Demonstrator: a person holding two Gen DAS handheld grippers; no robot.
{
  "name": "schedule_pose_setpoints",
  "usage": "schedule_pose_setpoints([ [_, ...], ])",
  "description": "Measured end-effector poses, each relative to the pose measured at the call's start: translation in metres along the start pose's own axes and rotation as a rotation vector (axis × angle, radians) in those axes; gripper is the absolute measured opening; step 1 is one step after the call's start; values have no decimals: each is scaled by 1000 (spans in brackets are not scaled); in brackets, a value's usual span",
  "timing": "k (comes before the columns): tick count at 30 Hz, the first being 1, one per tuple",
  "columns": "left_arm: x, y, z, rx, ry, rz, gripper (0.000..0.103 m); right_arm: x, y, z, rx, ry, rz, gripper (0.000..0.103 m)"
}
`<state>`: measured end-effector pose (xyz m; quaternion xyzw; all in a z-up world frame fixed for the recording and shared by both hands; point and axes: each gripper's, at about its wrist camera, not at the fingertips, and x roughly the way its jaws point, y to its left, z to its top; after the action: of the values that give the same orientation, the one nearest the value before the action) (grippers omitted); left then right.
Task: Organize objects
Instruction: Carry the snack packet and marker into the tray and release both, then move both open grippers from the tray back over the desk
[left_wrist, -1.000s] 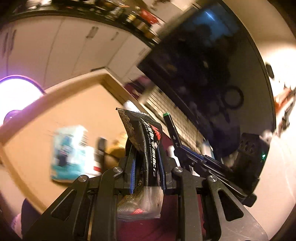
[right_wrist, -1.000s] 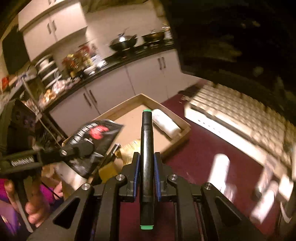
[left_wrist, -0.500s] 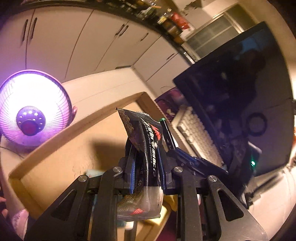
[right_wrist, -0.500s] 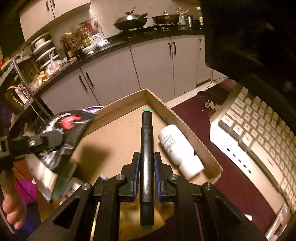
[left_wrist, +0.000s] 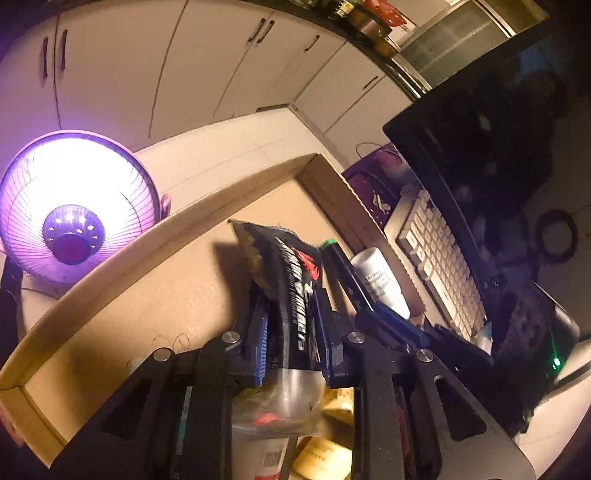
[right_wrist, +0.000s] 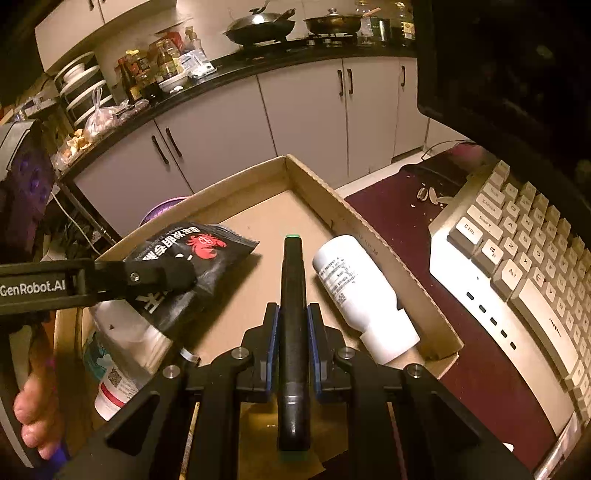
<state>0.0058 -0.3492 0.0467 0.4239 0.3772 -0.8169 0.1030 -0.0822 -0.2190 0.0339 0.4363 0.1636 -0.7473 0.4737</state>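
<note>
My left gripper (left_wrist: 291, 325) is shut on a black snack packet (left_wrist: 291, 280) with red and white print, held above the cardboard box (left_wrist: 147, 251). The packet (right_wrist: 192, 266) and left gripper (right_wrist: 162, 275) also show in the right wrist view, over the box's left side. My right gripper (right_wrist: 291, 325) is shut on a black marker (right_wrist: 291, 295) with green ends, held over the box (right_wrist: 325, 195). A white bottle (right_wrist: 354, 291) lies on its side in the box, right of the marker.
A white keyboard (right_wrist: 517, 266) lies on a dark red mat (right_wrist: 406, 206) right of the box, with a dark monitor (left_wrist: 498, 155) behind it. A lit purple heater (left_wrist: 70, 206) stands left of the box. More containers (right_wrist: 122, 354) sit at the box's near left.
Both grippers moved over the box, keeping their hold. The packet and marker now hang lower and nearer the box floor; the white bottle is closer.
</note>
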Motion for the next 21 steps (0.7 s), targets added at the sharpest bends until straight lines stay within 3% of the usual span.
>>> schedule_pose_setpoints([
  [2,3,1,1,-9,16,11,36,-1,1,0,4,-4,7,14],
  [4,2,3,0,-21,13,17,44,-4,0,-2,11,-15,2,14],
  [8,-19,10,-2,-100,-30,-8,45,-14,-3,-3,40,-36,5,14],
  [10,-37,13,-6,-154,-116,12,48,-19,-1,-2,45,-57,15,14],
  [12,-53,12,-13,-167,-197,14,53,-23,1,-3,42,-65,24,28],
  [13,-59,10,-16,-159,-220,1,63,-24,2,-4,37,-66,33,46],
  [14,-61,7,-20,-145,-229,-15,69,-26,3,-4,38,-73,36,56],
  [21,-64,-1,-45,-99,-194,-126,69,-43,13,-13,64,-91,28,57],
])
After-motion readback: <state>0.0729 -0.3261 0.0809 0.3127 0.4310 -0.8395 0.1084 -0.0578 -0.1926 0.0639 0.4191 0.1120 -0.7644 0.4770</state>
